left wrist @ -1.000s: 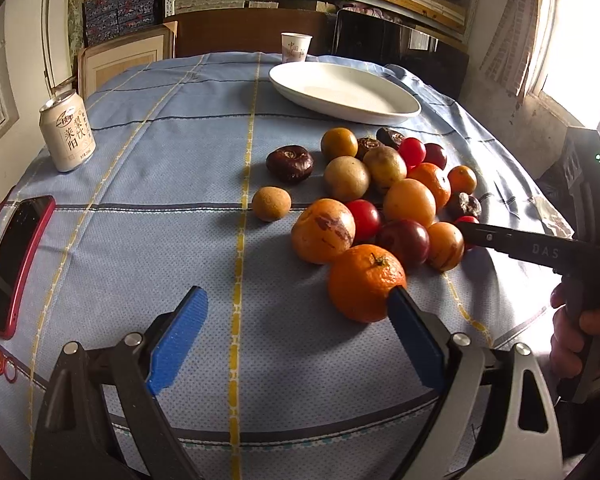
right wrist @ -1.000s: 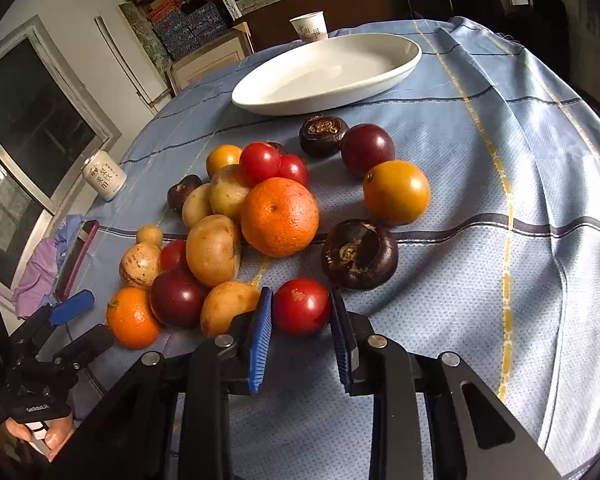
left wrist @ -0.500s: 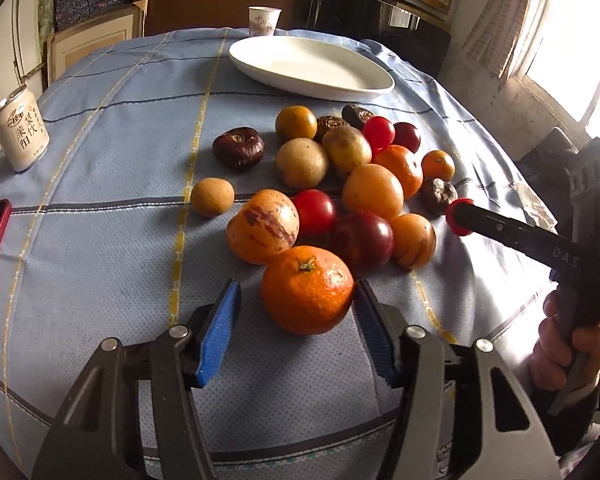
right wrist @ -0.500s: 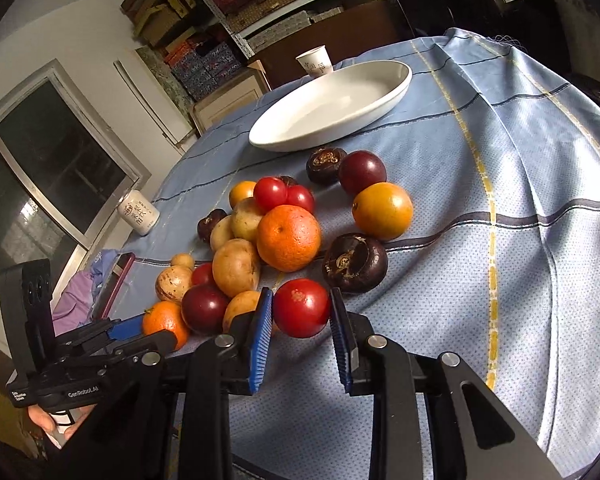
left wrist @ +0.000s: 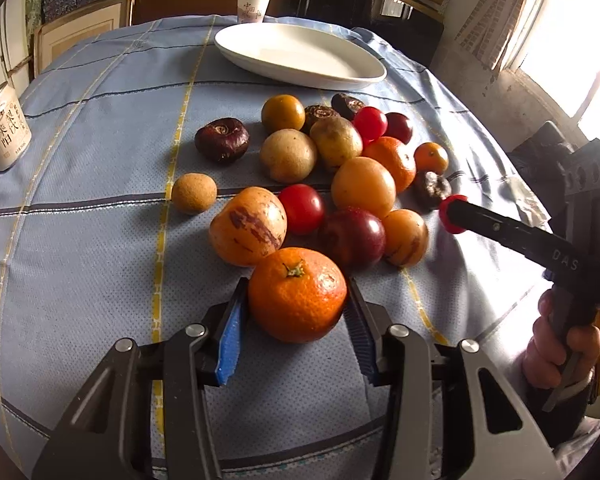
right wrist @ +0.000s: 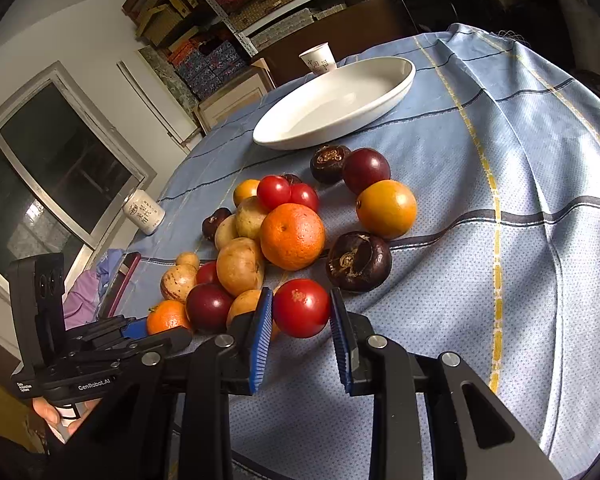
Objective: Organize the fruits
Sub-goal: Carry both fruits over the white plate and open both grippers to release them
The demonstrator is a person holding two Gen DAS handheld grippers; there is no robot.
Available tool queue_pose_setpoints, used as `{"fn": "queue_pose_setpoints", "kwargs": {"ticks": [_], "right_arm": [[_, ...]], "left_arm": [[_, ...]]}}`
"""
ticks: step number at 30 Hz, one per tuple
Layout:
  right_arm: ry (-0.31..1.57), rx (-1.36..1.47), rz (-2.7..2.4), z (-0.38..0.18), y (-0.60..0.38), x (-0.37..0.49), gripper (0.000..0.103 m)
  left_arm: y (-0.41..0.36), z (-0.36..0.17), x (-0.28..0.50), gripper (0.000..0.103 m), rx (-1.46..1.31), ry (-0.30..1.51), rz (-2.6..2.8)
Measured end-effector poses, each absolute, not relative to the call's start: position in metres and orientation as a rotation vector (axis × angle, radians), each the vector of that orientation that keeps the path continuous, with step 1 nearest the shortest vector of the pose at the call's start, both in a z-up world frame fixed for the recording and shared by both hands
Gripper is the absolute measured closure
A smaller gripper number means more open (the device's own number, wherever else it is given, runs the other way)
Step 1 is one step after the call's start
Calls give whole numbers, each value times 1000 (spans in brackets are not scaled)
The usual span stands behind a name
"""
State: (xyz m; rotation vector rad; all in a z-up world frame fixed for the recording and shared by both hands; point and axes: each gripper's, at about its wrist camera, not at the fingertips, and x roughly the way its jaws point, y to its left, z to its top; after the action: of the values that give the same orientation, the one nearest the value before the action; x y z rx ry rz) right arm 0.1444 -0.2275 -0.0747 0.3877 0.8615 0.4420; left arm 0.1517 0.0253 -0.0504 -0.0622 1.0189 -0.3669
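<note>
Blue checked tablecloth [left wrist: 100, 128] spread with fruit: the left gripper [left wrist: 296, 336] clamps a stemmed orange mandarin [left wrist: 297, 294], the right gripper [right wrist: 300, 332] a red tomato [right wrist: 301, 308]; the empty white oval plate [right wrist: 380, 92] lies straight ahead, beyond the pile.

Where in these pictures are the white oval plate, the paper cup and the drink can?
white oval plate [left wrist: 236, 46]: left wrist view, on its near-left rim.
paper cup [right wrist: 318, 58]: right wrist view, on its side wall.
drink can [left wrist: 5, 132]: left wrist view, on its printed side.
</note>
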Motion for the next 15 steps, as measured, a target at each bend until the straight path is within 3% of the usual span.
{"fn": "queue_pose_setpoints", "kwargs": {"ticks": [7,15], "right_arm": [[869,310,471,-40,-231,156,74],[729,227,386,14,-231,257,74]], "left_arm": [[37,-3,162,58,-23,930,-450],[21,48,289,57,-4,853,-452]]}}
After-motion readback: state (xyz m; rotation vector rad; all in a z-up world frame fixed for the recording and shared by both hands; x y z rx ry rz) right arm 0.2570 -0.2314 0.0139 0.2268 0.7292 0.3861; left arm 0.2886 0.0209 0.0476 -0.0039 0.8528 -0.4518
